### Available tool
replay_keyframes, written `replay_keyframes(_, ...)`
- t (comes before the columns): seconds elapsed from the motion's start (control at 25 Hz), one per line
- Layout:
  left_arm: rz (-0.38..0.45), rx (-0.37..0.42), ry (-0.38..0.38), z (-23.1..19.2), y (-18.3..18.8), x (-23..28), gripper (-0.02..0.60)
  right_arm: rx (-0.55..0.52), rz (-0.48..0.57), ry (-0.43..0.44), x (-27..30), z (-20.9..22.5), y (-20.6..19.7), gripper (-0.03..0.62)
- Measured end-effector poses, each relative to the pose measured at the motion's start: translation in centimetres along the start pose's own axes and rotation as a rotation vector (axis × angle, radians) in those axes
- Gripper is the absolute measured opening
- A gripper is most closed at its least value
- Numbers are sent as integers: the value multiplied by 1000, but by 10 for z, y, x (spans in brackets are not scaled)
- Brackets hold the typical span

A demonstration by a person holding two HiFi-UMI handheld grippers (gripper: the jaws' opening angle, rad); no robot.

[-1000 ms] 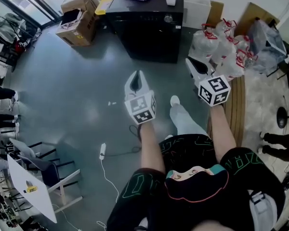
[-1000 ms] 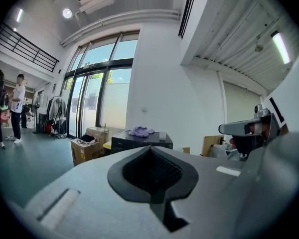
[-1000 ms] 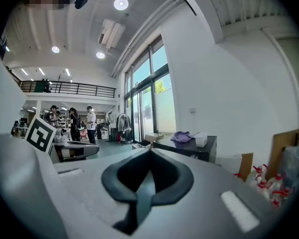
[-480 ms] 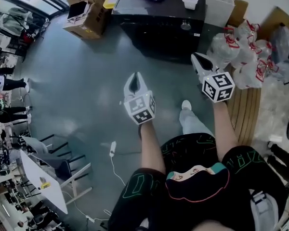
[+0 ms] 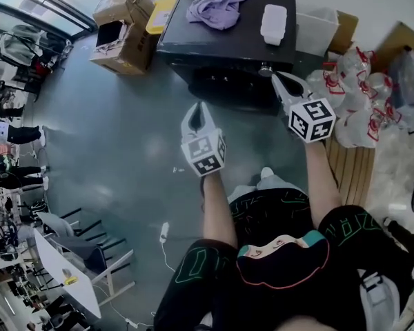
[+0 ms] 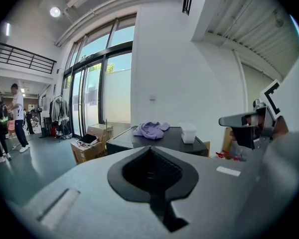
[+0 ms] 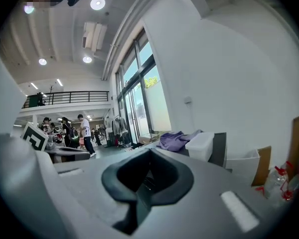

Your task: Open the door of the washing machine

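The black washing machine (image 5: pixel 224 43) stands ahead against the wall, its dark front and door (image 5: pixel 228 88) facing me. A purple cloth (image 5: pixel 221 5) and a white box (image 5: pixel 273 23) lie on its top. My left gripper (image 5: pixel 197 109) is shut and empty, a short way in front of the door. My right gripper (image 5: pixel 279 81) is also shut and empty, close to the machine's front right corner by a knob (image 5: pixel 265 69). In the left gripper view the machine (image 6: pixel 159 139) sits beyond the shut jaws (image 6: pixel 150 151), and the right gripper (image 6: pixel 244 121) shows at the right. The right gripper view shows shut jaws (image 7: pixel 149 156).
Cardboard boxes (image 5: pixel 121 29) stand left of the machine. A white bin (image 5: pixel 317 29), bags of bottles (image 5: pixel 359 102) and a wooden pallet (image 5: pixel 348 164) crowd the right. A power strip with cable (image 5: pixel 164 232) lies on the floor, chairs and a white table (image 5: pixel 62 267) at lower left. People stand far left.
I have walked toward the washing machine, which now sits closer and lower in the head view. Both grippers moved forward with me and stayed shut.
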State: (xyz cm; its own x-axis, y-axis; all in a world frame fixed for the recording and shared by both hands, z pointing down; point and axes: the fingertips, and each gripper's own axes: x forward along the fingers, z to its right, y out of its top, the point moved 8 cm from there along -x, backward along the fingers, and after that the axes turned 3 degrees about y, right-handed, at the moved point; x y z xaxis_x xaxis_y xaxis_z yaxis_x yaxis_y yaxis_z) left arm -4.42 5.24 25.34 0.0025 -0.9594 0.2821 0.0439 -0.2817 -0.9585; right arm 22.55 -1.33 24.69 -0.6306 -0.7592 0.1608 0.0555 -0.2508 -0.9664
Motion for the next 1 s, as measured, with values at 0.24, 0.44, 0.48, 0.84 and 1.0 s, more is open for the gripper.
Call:
replay_keyframes(0.24,-49,7,12,-17,-7,33,11,24,-39,23,46,7,-8,0)
replay_keyframes(0.44,-104,-36,3,-40,-41,70,11,7,-132,30,84,-1,-35,0)
replay_keyframes(0.48,-120,-43,-1,-45,-48,79,11,-2,-152,25,91,-1,-38,1)
replay_keyframes(0.84,-252,-88,-92,-105,-106,163,11,-91,-312,-17,184,-14,-65,2)
replay_keyframes(1.0,-304,-66,-151,-127,-137,206,11,-113,-375,-22,222,-23,-94,2)
